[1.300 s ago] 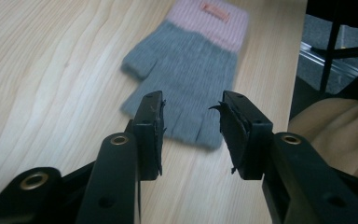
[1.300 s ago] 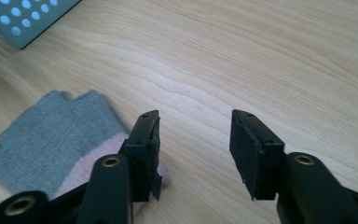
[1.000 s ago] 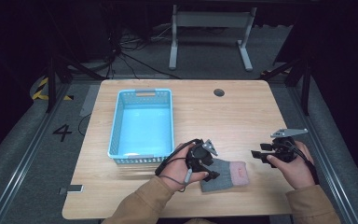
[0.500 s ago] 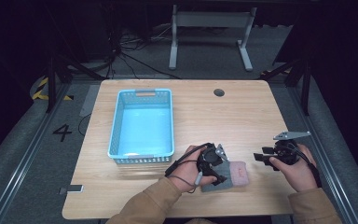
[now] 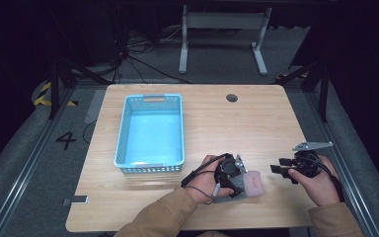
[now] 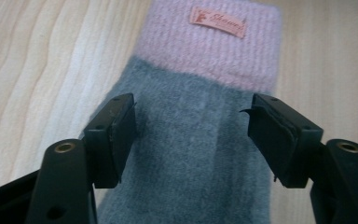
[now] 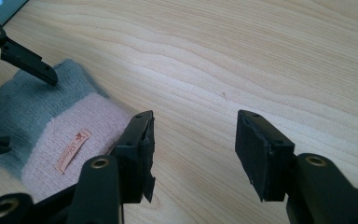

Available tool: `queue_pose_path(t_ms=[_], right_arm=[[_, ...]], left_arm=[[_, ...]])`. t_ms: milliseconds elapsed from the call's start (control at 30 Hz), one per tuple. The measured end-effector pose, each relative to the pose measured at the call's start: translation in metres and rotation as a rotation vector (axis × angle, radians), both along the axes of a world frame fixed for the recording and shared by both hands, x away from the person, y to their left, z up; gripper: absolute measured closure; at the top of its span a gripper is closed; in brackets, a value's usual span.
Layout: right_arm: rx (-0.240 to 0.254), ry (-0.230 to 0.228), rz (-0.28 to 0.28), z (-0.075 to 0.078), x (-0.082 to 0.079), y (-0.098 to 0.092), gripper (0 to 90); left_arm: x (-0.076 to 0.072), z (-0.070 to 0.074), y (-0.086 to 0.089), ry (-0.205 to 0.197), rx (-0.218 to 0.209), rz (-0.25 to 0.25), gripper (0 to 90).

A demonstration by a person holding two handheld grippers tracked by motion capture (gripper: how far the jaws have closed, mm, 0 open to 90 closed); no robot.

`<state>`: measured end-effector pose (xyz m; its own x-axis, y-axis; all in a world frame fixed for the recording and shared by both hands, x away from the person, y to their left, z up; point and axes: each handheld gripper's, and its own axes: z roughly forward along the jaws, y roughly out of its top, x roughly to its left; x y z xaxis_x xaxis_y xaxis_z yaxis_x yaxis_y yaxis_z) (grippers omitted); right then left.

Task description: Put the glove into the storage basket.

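Lay flat near the table's front edge, right of centre: a grey sock with a pink cuff bearing a small label, cuff turned toward the right edge. Stood over its grey part, the left gripper, jaws just opened wide and straddling the knit without pressing it. Hovered just beside the cuff, over bare wood, the right gripper, jaws parted and empty. Judged to be the approach before the pick-up, nothing yet gripped. Called for next, probably: lowering the left jaws onto the fabric, pinching a fold, then lifting toward the blue basket at the left half.
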<state>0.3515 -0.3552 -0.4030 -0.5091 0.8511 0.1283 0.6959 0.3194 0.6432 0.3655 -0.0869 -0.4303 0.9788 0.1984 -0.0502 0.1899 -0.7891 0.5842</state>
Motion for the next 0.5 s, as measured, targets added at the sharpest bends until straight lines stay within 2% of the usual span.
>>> queue_pose_path(t_ms=[133, 267, 500], right_arm=[[-0.005, -0.002, 0.017, -0.001, 0.000, 0.002, 47.4], [0.001, -0.003, 0.026, -0.001, 0.000, 0.003, 47.2], [-0.018, -0.011, 0.020, -0.001, 0.001, 0.004, 46.2]], left_arm=[[0.000, 0.001, 0.000, -0.007, -0.014, 0.016, 31.8], [-0.001, -0.005, -0.004, -0.008, 0.027, 0.022, 30.4], [-0.002, -0.011, -0.007, -0.006, 0.039, 0.033, 29.3]])
